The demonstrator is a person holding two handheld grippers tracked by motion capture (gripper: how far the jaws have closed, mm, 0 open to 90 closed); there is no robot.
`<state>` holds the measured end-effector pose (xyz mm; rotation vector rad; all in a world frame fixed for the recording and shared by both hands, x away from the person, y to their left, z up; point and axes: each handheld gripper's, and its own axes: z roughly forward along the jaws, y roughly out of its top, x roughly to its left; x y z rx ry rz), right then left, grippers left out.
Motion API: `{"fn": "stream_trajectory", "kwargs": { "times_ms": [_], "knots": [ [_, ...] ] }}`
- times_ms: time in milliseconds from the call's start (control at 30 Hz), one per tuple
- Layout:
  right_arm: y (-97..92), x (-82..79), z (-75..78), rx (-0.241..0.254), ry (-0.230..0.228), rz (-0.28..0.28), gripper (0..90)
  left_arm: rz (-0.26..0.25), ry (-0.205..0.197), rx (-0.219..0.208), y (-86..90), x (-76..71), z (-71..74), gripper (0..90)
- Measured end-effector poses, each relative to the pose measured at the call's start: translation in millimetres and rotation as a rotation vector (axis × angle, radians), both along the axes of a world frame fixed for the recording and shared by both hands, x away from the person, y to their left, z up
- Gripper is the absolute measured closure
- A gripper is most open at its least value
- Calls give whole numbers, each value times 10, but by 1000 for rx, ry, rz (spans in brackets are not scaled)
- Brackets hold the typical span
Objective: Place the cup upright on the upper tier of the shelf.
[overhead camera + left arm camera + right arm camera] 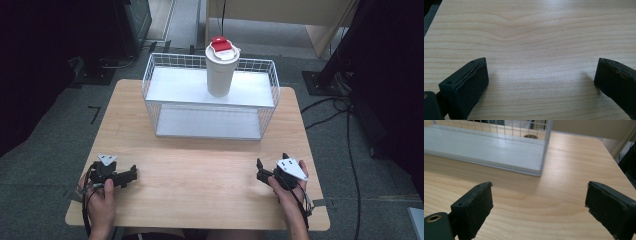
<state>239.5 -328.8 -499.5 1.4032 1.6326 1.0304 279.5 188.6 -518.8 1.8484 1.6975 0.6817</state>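
Note:
A white cup [220, 72] with a red flap on its lid [222, 45] stands upright on the upper shelf of a white wire rack [150, 85] at the back of the wooden table [200, 170]. My left gripper [133, 173] rests low near the table's front left, open, its jaws pointing right. In the left gripper view the left gripper [541, 62] has bare wood between its jaws. My right gripper [271, 160] sits open at the front right. In the right gripper view the right gripper [539, 184] faces the rack's lower shelf [486, 147] and holds nothing.
The rack's corner post [546, 145] stands just ahead of the right gripper. Bare wood lies between the two grippers. Black stands and cables [345, 120] lie on the floor to the right of the table, and dark equipment [115, 30] stands at the back left.

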Motion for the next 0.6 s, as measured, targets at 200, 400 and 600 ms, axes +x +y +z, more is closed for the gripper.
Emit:
{"fn": "stream_trajectory", "kwargs": {
  "times_ms": [200, 400, 600],
  "knots": [
    [-195, -99, -84, -5, 29, -38, 76, 0, 0, 0, 0, 0, 0, 0],
    [-358, -182, -130, -9, 49, -71, 76, 0, 0, 0, 0, 0, 0, 0],
    [-498, -253, -165, 3, 65, -101, 75, 0, 0, 1, 0, 0, 0, 0]
  ]
}}
